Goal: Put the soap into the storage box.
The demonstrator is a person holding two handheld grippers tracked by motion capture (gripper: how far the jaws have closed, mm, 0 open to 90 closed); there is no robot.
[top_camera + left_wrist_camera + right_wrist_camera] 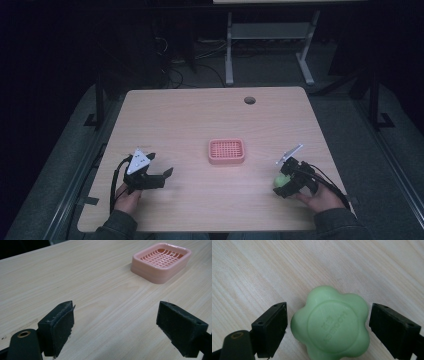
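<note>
A green, flower-shaped soap (331, 323) lies flat on the pale wooden surface (200, 125) near its right front corner, and the right gripper (328, 326) is lowered over it with its jaws spread wide, one on either side of the soap. In the right gripper view a narrow gap shows between each black jaw and the soap's lobed edge, so the jaws straddle it without pressing on it; faint raised lettering can be seen on the soap's round top face, too soft to read. In the high view the soap (281, 180) shows as a small green patch just at the tip of the right gripper (286, 186), with the person's right hand (320, 199) behind it at the surface's front edge. The left gripper (161, 176) sits low over the left front part of the surface, held by the left hand (127, 197), its jaws also wide apart and holding nothing; in the left gripper view bare wood lies between them. A pink soap dish (226, 151) with a gridded floor stands near the middle of the surface, between the two grippers and well apart from both; in the left gripper view the dish (161, 261) is seen ahead and to the right of the jaws.
</note>
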